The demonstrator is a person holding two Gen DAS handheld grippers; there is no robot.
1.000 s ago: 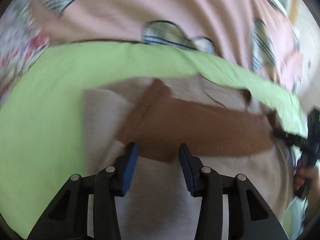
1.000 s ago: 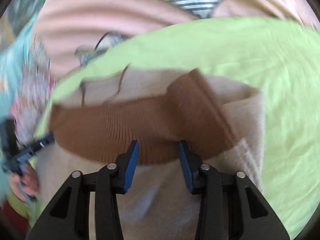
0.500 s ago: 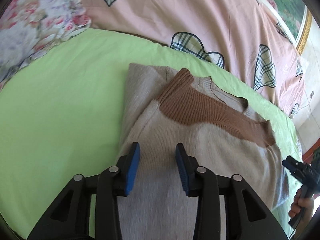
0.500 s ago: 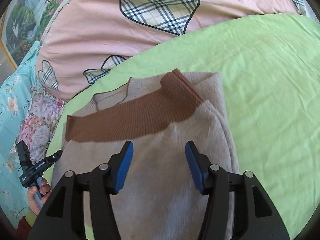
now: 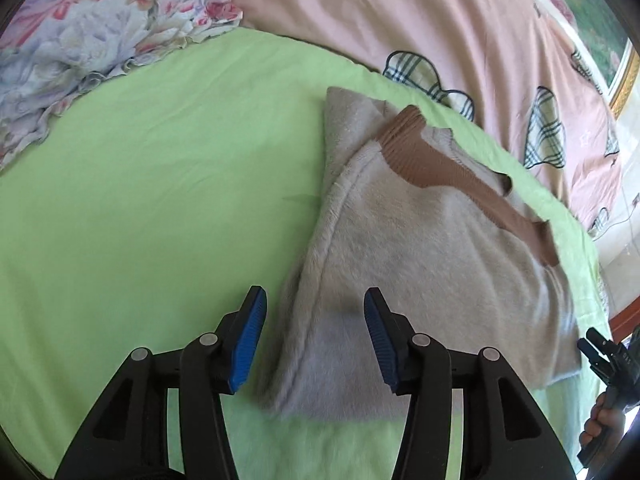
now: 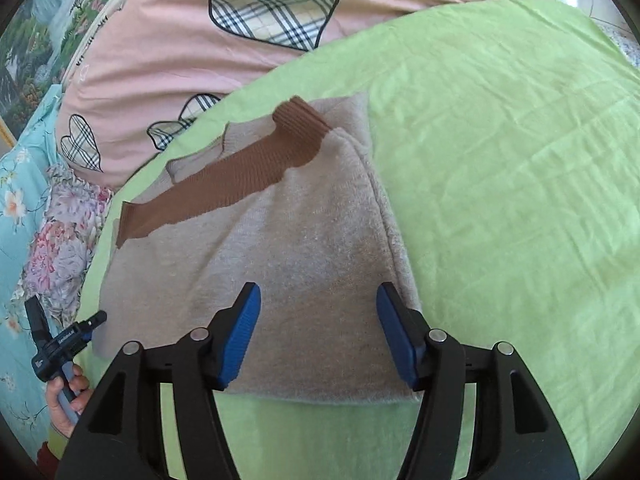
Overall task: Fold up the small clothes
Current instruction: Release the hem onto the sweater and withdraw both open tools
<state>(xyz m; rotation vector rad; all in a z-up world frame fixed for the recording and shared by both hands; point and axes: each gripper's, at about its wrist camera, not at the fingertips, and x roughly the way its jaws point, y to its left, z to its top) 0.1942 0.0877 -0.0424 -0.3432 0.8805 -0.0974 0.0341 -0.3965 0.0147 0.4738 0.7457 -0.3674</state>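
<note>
While folded into a fuzzy beige slab, sweater (image 6: 304, 248) mid-frame on wrinkled green sheet (image 6: 500, 160). Ribbed brown band (image 6: 240, 176) across upper left. Left gripper (image 5: 314, 328) and right gripper (image 6: 318, 320) spread wide, gripping nothing.

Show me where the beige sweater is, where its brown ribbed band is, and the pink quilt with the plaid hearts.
beige sweater (image 6: 304, 264): right wrist view, middle of the folded body.
brown ribbed band (image 6: 240, 176): right wrist view, midway along the strip.
pink quilt (image 6: 168, 52): right wrist view, plain pink area left of the large plaid heart.

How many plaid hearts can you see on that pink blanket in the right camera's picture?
3: a large plaid heart at the top, two smaller ones lower left, the last partly hidden by the green sheet.
</note>
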